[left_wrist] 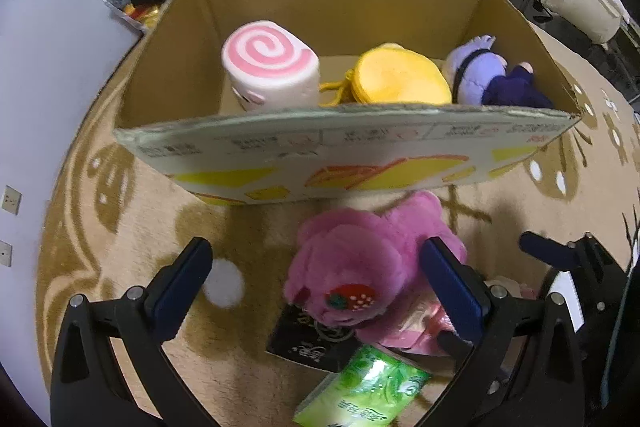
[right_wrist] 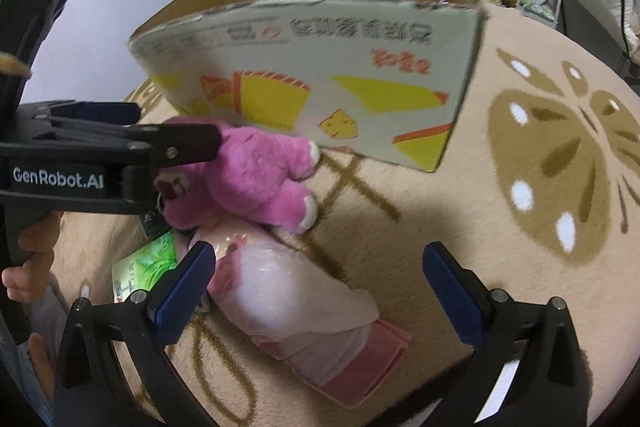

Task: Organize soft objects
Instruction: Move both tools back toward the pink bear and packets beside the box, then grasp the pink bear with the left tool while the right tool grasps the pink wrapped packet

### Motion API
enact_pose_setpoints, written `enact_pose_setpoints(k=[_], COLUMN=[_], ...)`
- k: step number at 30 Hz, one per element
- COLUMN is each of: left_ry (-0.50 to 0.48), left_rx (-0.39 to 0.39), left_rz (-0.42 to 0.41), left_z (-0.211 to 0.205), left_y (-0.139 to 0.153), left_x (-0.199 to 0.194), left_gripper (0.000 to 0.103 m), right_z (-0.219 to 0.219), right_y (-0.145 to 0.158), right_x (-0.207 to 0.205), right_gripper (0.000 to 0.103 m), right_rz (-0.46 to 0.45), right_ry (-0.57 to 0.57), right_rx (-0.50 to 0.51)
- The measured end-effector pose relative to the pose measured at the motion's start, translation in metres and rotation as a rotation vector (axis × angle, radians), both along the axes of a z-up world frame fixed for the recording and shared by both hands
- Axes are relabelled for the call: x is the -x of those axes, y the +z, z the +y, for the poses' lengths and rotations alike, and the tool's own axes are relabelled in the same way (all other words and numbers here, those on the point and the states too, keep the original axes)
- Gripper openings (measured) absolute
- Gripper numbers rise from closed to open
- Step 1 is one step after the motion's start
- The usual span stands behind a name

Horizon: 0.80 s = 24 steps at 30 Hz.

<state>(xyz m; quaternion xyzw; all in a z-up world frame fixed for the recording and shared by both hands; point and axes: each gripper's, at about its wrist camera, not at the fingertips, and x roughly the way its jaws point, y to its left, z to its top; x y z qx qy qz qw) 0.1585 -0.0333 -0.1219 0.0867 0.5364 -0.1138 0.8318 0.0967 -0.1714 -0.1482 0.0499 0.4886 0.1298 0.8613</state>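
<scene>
The cardboard box (left_wrist: 344, 151) fills the upper frame, already holding plush. Below it on the rug, the pink plush bear (left_wrist: 360, 259) looks light and squashy; grip its body. Left hand-held gripper (left_wrist: 316, 287) gapes wide, empty; right hand-held gripper (right_wrist: 320, 291) likewise.

Both wrist fisheyes look forward and down, close over the rug (right_wrist: 460, 211); the left faces into the cardboard box (left_wrist: 344, 147), and both share the pink plush bear (left_wrist: 352, 267)

The box's (left_wrist: 344, 147) near wall hides the swirl roll's (left_wrist: 272, 67) base; the bear (left_wrist: 352, 267) covers part of a black packet (left_wrist: 304, 339); the frame edge cuts off the green pack (left_wrist: 360, 395).
</scene>
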Motion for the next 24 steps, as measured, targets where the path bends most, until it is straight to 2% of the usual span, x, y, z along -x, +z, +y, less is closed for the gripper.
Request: enact_pose_setpoints(k=[15, 23, 24], left_ry=[-0.047, -0.082, -0.082], left_rx=[0.055, 0.024, 0.03], left_rz=[0.049, 0.035, 0.033], left_z=[-0.007, -0.021, -0.021], left_y=[-0.006, -0.011, -0.012], left_x=[0.0, 0.004, 0.004], left_gripper=[0.103, 0.102, 0.099], right_z=[0.023, 0.03, 0.033], right_y=[-0.02, -0.027, -0.029], right_x=[0.002, -0.001, 0.0], right_gripper=[0.103, 0.103, 0.102], right_rz=[0.05, 0.064, 0.064], right_ry=[0.089, 0.097, 0.099], right_rx=[0.046, 0.071, 0.072])
